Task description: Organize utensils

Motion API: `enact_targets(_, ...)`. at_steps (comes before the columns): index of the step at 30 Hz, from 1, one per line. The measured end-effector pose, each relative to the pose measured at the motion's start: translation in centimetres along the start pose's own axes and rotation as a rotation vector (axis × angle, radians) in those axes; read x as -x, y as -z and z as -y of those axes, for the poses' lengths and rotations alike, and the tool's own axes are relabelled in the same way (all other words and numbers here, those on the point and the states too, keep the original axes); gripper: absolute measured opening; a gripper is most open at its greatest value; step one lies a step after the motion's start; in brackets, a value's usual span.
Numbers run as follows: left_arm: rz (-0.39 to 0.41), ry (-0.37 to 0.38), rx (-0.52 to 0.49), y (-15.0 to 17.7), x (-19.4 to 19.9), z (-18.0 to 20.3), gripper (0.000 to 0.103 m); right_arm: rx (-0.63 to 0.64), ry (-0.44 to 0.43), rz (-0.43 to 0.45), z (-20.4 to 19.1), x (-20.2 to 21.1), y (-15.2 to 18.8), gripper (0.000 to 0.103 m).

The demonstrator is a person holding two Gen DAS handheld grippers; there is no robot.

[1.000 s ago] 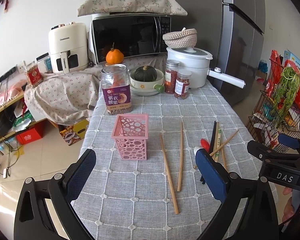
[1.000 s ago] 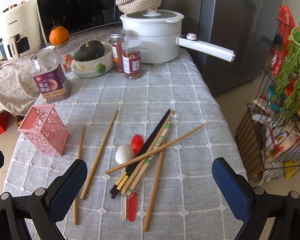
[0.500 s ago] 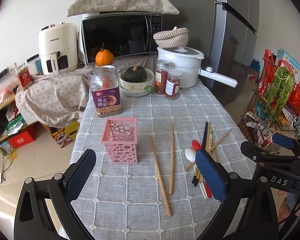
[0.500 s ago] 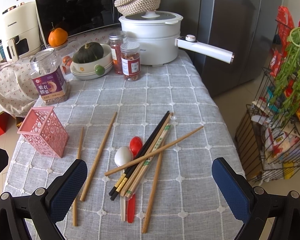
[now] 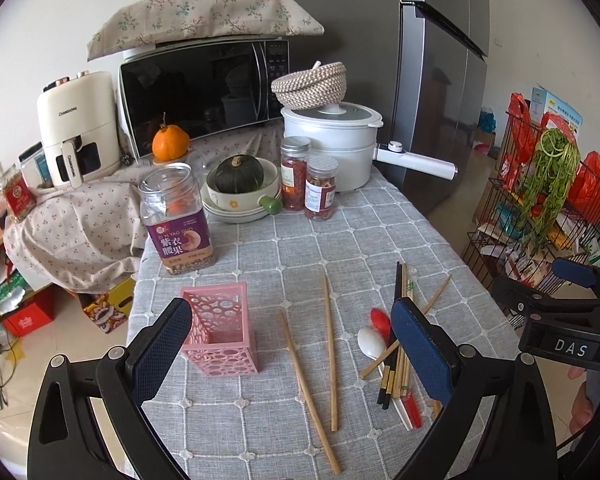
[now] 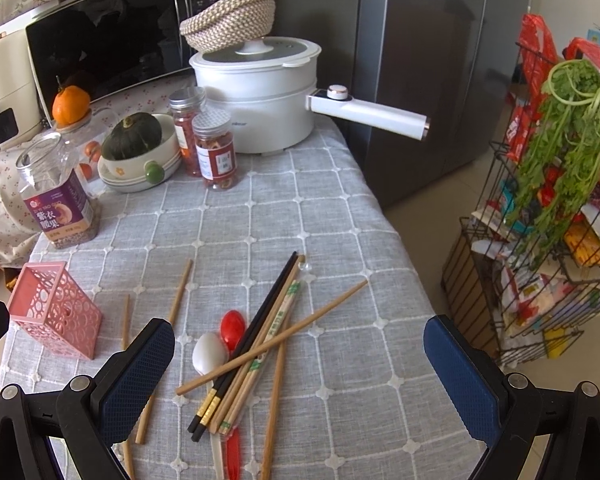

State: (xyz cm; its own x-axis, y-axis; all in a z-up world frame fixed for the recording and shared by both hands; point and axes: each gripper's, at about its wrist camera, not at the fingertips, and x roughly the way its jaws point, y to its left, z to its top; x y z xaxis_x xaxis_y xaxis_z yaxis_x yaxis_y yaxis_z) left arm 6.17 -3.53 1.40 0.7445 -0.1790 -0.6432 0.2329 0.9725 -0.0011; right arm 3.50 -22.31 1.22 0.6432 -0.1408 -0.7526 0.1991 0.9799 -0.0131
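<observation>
A pink perforated holder (image 5: 220, 330) stands upright on the grey checked tablecloth (image 5: 340, 240); it also shows at the left of the right wrist view (image 6: 54, 310). Two loose wooden chopsticks (image 5: 330, 352) lie right of it. A pile of wooden and black chopsticks (image 6: 260, 344) with a white spoon (image 6: 209, 354) and a red spoon (image 6: 233, 326) lies further right. My left gripper (image 5: 292, 354) is open and empty, above the holder and the two chopsticks. My right gripper (image 6: 300, 376) is open and empty, above the pile.
At the table's back stand a labelled jar (image 5: 176, 220), a bowl with a dark squash (image 5: 240, 184), two spice jars (image 5: 310, 184) and a white pot with a long handle (image 6: 364, 114). A wire rack with greens (image 6: 560, 200) stands off the table's right edge.
Both grippers have moved forward and lower over the table, so the holder and the utensils look larger. Nothing on the table has moved.
</observation>
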Motion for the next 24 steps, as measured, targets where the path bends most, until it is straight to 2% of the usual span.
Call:
enact_targets(9,0.056,0.009,-0.010,0.4,-1.6,0.5,0.101,-0.065,-0.014,-0.020,1.0,-0.7,0.9,0.102)
enact_targets(13,0.011,0.029,0.021,1.0,-2.2,0.2,0.101,-0.016,-0.007,-0.019,-0.2,-0.8,1.4,0.102)
enact_targets(16,-0.014,0.032,0.046,1.4,-2.2,-0.1,0.101,-0.016,-0.044,-0.021,-0.8,-0.4,1.6,0.102)
enact_targets(24,0.018,-0.004,0.059,1.7,-1.0,-0.6,0.101,-0.018,-0.025,0.015,-1.2,0.3,1.6,0.102)
